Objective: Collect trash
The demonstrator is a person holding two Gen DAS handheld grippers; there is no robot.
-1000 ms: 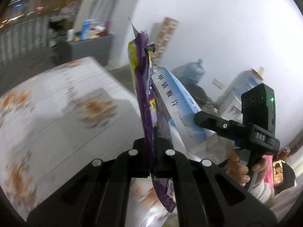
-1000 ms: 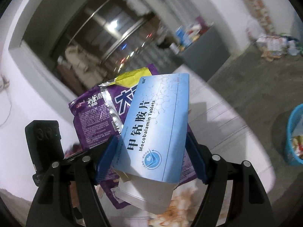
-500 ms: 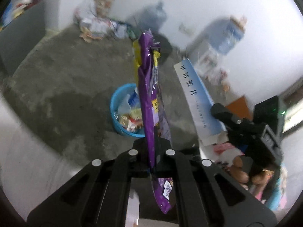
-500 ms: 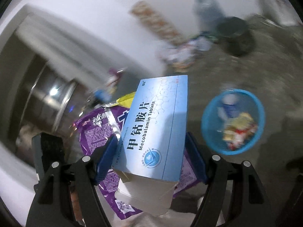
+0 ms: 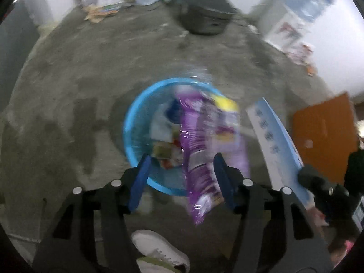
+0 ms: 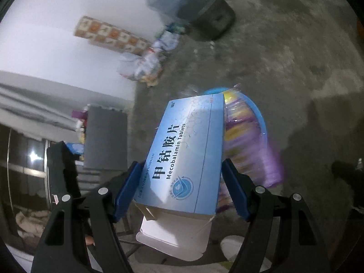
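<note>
Purple wrapper (image 5: 200,159) slips free as our left tongs (image 5: 180,177) are opening above the blue basin (image 5: 132,122), the trash drop; our right tongs (image 6: 179,186) clamp the tablet box (image 6: 186,150) nearby, awaiting release.

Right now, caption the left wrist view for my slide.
Left gripper jaws opening, releasing a purple snack wrapper over the blue trash basin.
</note>
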